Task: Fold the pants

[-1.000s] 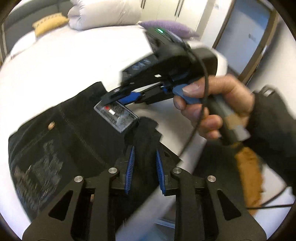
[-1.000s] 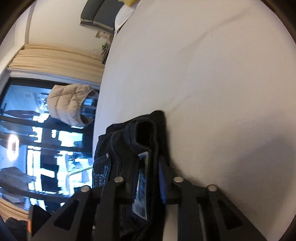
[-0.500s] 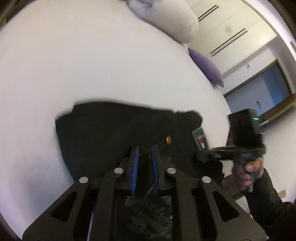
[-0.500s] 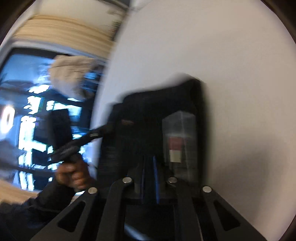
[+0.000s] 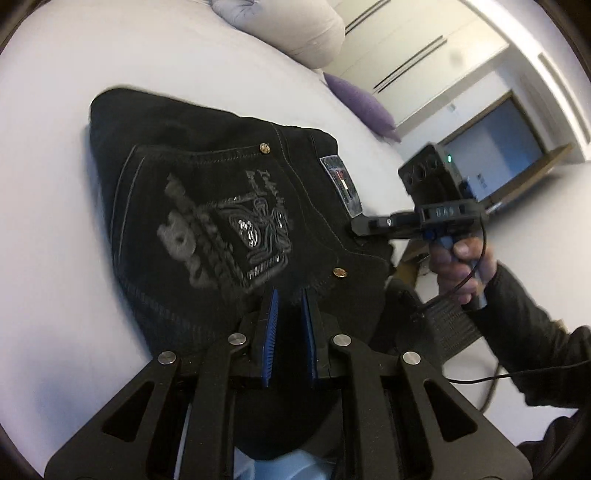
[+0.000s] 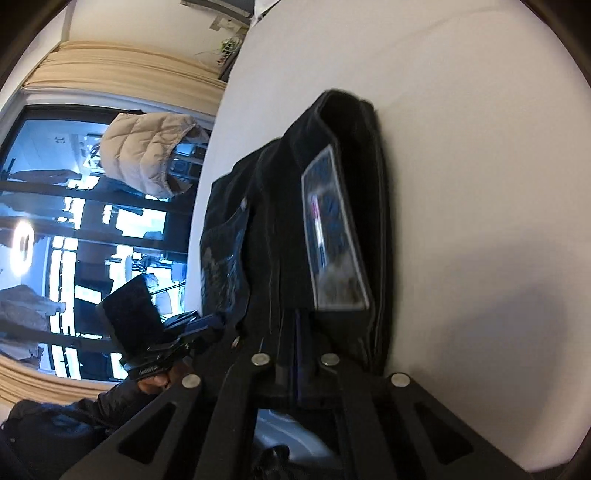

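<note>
Black pants (image 5: 207,192) with a grey printed back pocket and a waist label lie folded on the white bed (image 5: 55,110). My left gripper (image 5: 290,295) pinches the near edge of the pants between its blue pads. The right gripper shows in the left wrist view (image 5: 360,225) at the waistband by the label. In the right wrist view the pants (image 6: 332,184) hang bunched over my right gripper (image 6: 297,314), whose jaws are shut on the dark fabric. The left gripper shows there at the lower left (image 6: 207,325).
A white duvet (image 5: 291,26) and a purple pillow (image 5: 362,103) lie at the bed's far side. A beige puffer jacket (image 6: 147,151) hangs by the dark window (image 6: 55,221). The bed edge runs beside the pants.
Both grippers have carried the pants over the bed; the back pocket print now faces up and the pants lie flatter and closer to the left gripper.
</note>
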### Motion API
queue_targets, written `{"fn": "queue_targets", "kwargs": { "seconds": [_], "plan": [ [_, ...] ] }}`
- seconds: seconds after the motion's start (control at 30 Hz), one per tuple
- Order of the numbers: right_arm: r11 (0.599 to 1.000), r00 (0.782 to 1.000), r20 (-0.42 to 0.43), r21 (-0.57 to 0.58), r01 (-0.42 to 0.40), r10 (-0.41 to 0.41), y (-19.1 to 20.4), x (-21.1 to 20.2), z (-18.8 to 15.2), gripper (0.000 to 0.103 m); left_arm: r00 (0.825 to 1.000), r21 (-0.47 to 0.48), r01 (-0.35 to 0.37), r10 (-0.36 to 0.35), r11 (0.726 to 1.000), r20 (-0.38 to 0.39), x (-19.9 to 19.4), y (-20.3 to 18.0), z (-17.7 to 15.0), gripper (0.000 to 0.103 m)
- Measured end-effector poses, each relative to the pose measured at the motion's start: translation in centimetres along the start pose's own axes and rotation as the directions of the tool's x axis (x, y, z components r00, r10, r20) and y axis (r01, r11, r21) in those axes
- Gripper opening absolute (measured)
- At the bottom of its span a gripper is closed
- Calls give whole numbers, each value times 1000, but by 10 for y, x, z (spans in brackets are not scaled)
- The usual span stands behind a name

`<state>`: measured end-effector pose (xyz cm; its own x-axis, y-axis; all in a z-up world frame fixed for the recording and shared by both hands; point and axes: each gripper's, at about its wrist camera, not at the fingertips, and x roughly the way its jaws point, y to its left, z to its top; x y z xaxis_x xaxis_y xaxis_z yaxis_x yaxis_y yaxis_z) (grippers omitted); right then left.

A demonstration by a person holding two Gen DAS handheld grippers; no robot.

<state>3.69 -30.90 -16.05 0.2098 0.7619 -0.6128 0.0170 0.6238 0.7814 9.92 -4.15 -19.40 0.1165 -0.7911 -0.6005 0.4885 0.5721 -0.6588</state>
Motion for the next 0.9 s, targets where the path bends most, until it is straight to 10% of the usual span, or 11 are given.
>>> {"fn": "queue_targets", "kwargs": {
  "seconds": [0.33, 0.57, 0.7, 0.9],
  "plan": [
    [999, 998, 56, 33, -43, 41, -24, 9, -11, 0, 991, -157, 132, -129, 979, 28, 9, 58, -7, 2],
    [1000, 994, 110, -15, -23, 24, -6, -13, -19, 2, 996, -107, 82, -77, 991, 48, 0, 42, -1, 2],
    [996, 975, 216, -79, -43, 59, 12, -48, -17, 64, 994, -26, 26, -23, 999, 106, -39, 18, 7, 2],
    [998, 972, 229, 64, 29, -43, -20, -49, 15, 68, 984, -153, -83, 105, 985, 144, -55, 57, 20, 2]
  ]
}}
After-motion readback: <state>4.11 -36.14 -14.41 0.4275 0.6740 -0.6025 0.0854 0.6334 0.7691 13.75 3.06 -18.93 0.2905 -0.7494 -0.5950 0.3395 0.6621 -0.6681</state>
